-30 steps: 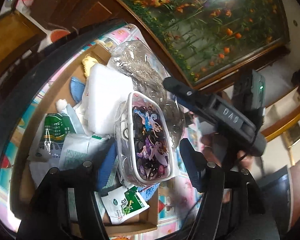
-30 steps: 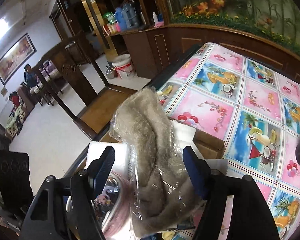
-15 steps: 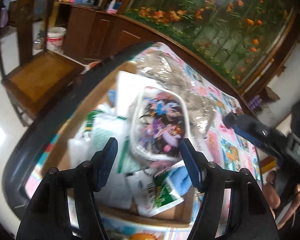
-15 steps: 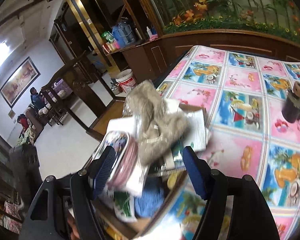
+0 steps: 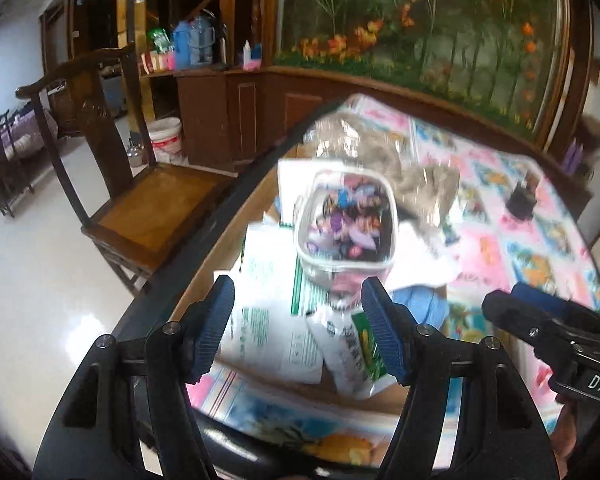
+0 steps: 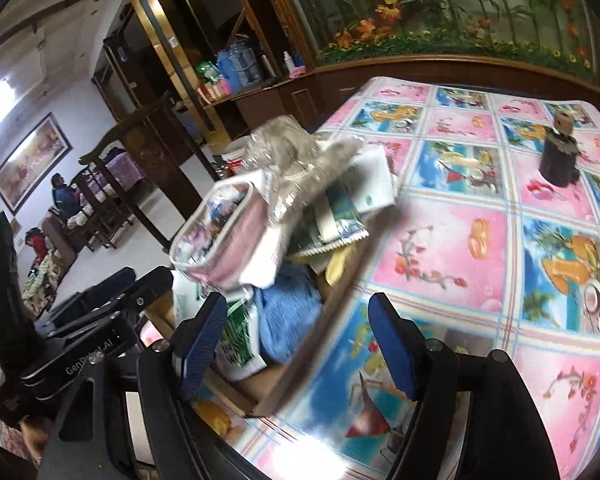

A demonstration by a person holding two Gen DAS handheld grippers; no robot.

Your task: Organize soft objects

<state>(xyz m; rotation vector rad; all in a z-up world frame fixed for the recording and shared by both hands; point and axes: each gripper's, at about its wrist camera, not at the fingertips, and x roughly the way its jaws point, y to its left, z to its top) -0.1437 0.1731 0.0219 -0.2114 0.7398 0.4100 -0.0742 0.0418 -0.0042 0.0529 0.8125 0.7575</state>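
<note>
From the left wrist camera, the left gripper (image 5: 298, 326) hangs spread wide with nothing between its blue pads, well back from the cardboard box (image 5: 204, 264) that sits near the table's edge. The box is heaped: a clear pouch (image 5: 346, 224) with cartoon print lies on top, a grey fuzzy thing in a plastic bag (image 5: 384, 156) is draped behind it, white and green packets (image 5: 276, 312) fill the near end, and a bit of blue cloth (image 5: 420, 304) pokes out at the right. The right gripper (image 5: 540, 320) juts in from the lower right. From the right wrist camera, the right gripper (image 6: 296, 344) is widening and is empty too, hovering over the near corner of the box (image 6: 300, 372) and the bright patterned tablecloth (image 6: 480, 248). Here the pouch (image 6: 216, 236) leans on its side high on the heap, with the bagged grey thing (image 6: 300, 160) slumped across it and the blue cloth (image 6: 288, 312) below. A small dark bottle (image 6: 560, 156) stands well apart on the table. To my eye the pile is the worry: it stands above the box walls and the plastic looks slippery, so a nudge from either gripper could send the pouch or the bag sliding off toward the chair (image 5: 140, 208) and the floor.
</note>
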